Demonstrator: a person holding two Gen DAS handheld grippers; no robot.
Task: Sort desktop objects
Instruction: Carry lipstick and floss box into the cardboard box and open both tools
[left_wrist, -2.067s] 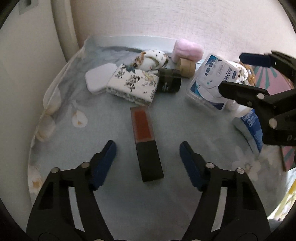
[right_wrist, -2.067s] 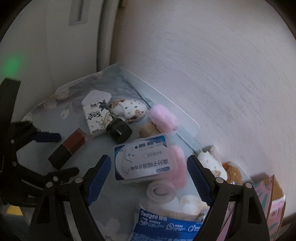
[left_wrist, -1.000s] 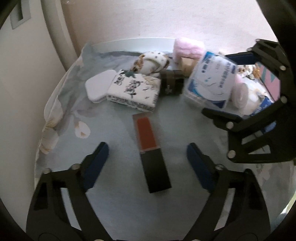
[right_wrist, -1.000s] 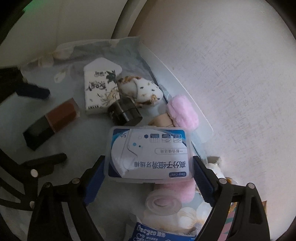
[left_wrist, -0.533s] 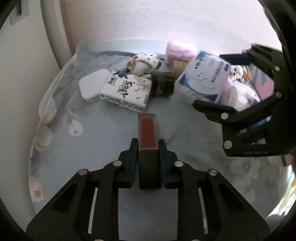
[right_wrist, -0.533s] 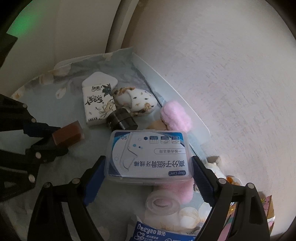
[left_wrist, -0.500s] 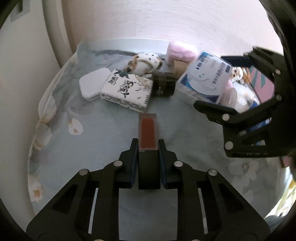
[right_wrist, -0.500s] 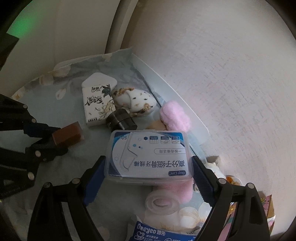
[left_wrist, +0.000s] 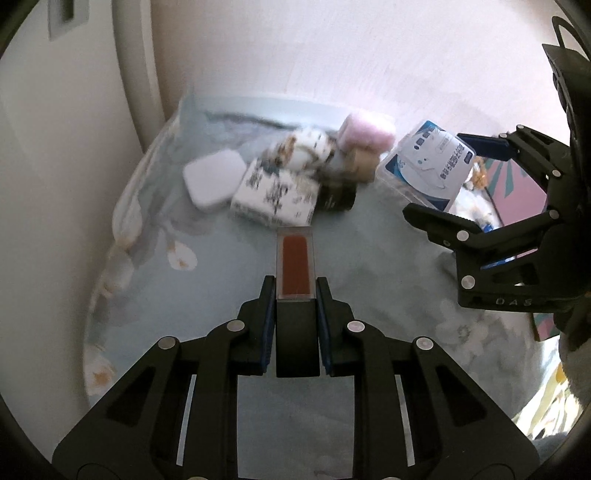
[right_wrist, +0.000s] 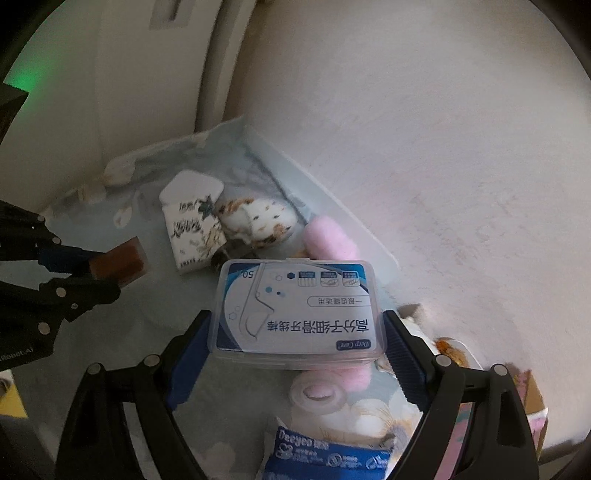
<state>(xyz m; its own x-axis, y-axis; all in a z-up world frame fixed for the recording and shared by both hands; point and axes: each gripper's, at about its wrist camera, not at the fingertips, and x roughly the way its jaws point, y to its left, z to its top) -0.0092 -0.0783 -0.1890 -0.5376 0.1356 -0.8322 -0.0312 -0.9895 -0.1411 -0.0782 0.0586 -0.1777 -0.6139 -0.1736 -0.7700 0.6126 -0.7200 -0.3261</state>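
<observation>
My left gripper is shut on a black and rust-brown lipstick box and holds it above the floral blue cloth. It also shows in the right wrist view. My right gripper is shut on a clear dental floss box with a blue and white label, lifted off the cloth. In the left wrist view the floss box sits at the right between the right gripper's fingers.
At the back lie a white case, a patterned tissue pack, a black jar, a spotted pouch and a pink puff. A tape roll and blue Deeyeo pack lie near the right gripper.
Both grippers have risen with their loads: the lipstick box and the floss box are higher off the cloth. The back objects look farther and blurred.
</observation>
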